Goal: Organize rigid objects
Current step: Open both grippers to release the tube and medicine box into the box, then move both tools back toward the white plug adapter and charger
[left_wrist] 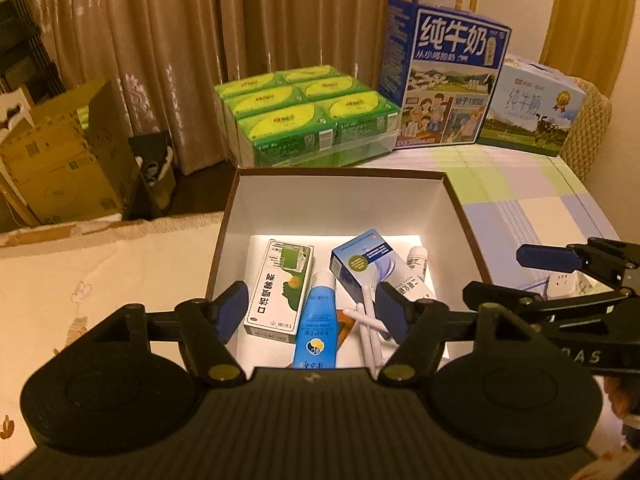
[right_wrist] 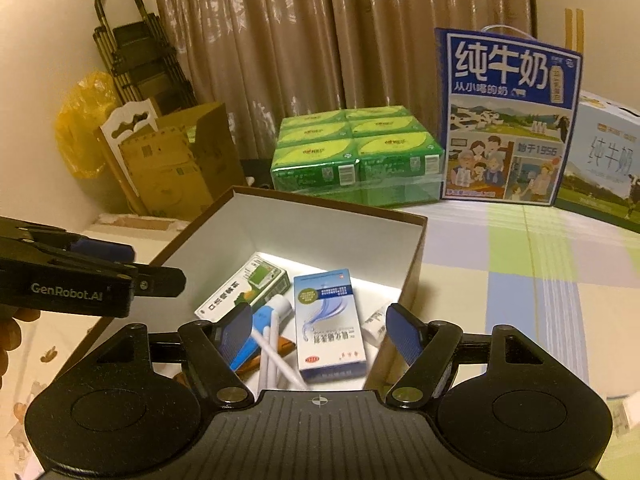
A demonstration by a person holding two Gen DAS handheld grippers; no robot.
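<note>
Both the left gripper (left_wrist: 310,312) and the right gripper (right_wrist: 320,334) hang with fingers apart, clamping nothing, above the near end of an open box (left_wrist: 340,174). Below the fingers, on its white floor, lie two cartons, green-white (left_wrist: 280,288) on the left and blue-white (right_wrist: 330,320) on the right, one blue tube (left_wrist: 316,326), two white sticks (left_wrist: 370,330) and one white bottle (left_wrist: 416,268). Beyond stand two milk cases (right_wrist: 506,120) and a green pack (left_wrist: 308,112).
</note>
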